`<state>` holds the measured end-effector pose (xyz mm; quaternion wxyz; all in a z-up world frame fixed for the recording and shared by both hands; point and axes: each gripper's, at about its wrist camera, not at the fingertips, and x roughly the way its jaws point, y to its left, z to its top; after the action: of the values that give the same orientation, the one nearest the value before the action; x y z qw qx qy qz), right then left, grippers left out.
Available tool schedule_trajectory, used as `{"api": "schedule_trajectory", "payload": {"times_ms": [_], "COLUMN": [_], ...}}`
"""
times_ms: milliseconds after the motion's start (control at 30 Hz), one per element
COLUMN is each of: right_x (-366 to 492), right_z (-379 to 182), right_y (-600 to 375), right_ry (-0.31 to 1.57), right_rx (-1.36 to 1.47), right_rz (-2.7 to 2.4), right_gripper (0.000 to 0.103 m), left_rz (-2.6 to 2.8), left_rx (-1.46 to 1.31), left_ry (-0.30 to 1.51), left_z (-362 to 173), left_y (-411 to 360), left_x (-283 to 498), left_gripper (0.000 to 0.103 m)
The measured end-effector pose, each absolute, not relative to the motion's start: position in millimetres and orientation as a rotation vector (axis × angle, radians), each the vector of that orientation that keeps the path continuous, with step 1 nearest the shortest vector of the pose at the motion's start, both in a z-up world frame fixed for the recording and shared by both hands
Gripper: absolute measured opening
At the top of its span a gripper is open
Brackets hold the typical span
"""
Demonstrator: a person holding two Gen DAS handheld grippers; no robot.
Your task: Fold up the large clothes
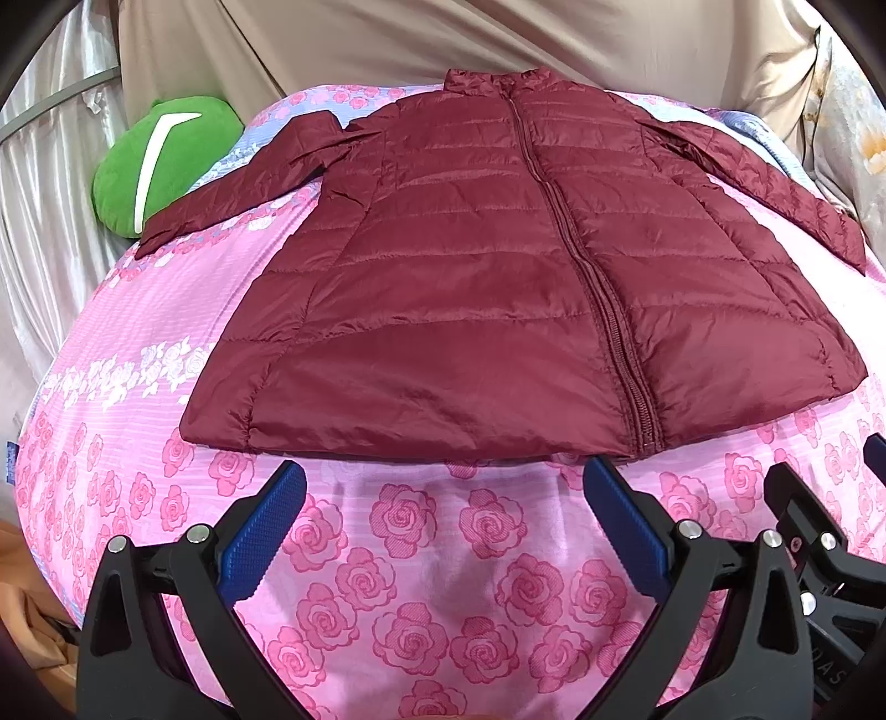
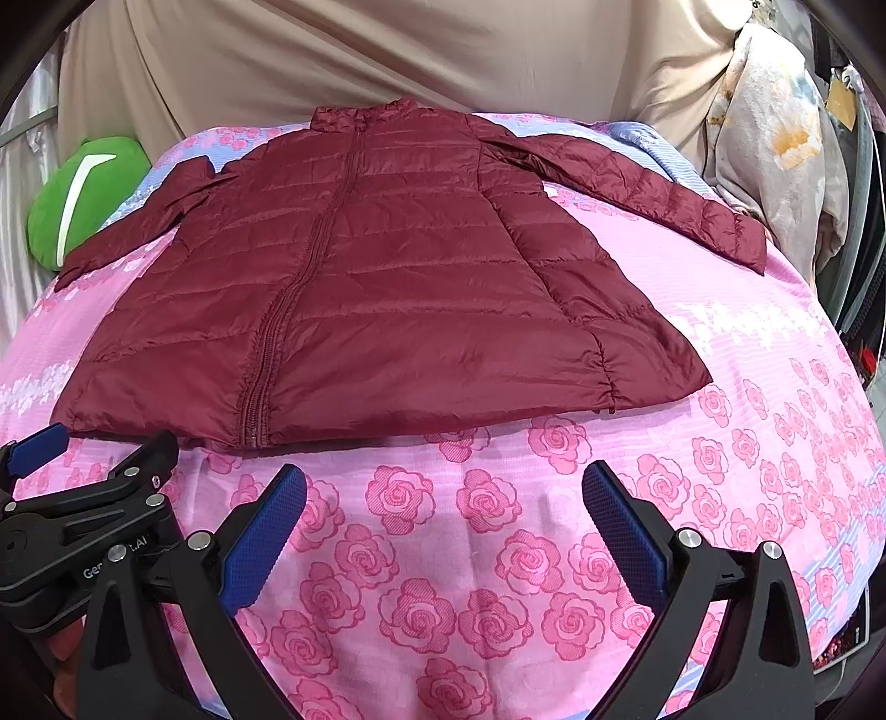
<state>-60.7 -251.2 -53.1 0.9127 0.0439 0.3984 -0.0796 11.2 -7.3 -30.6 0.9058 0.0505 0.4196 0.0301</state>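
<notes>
A maroon quilted jacket [image 1: 498,266] lies flat on a pink rose-print sheet [image 1: 421,598], front up, zipped along the middle, collar at the far end and hem nearest the cameras; both sleeves spread out to the sides, the left one reaching toward a green cushion [image 1: 160,160] at the far left edge of the bed, the right one angling toward a pale floral cloth [image 2: 775,144] at the far right.

The left gripper [image 1: 443,509] hovers over bare sheet just short of the hem, its blue pads wide apart and holding nothing; the right gripper [image 2: 443,509] sits the same way, pads spread, empty, just short of the hem and further right along it; neither touches the jacket.

Each gripper shows at the edge of the other's view, so the two sit side by side and close together; a beige drape [image 2: 354,50] hangs behind the bed.
</notes>
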Motion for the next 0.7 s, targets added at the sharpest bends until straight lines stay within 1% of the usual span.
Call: {"api": "schedule_trajectory", "payload": {"times_ms": [500, 700], "right_x": [-55.6, -38.5], "right_z": [-57.2, -53.1], "right_y": [-252.2, -279.2], "right_ry": [0.832, 0.825], "right_rx": [0.094, 0.167], "right_rz": [-0.164, -0.134], "right_gripper": [0.098, 0.098], "left_rz": [0.071, -0.061], "left_rx": [0.117, 0.036], "left_ry": [0.875, 0.884], "left_z": [-31.4, -25.9], "left_y": [-13.9, -9.9], "left_x": [19.2, 29.6], "left_gripper": [0.098, 0.097]}}
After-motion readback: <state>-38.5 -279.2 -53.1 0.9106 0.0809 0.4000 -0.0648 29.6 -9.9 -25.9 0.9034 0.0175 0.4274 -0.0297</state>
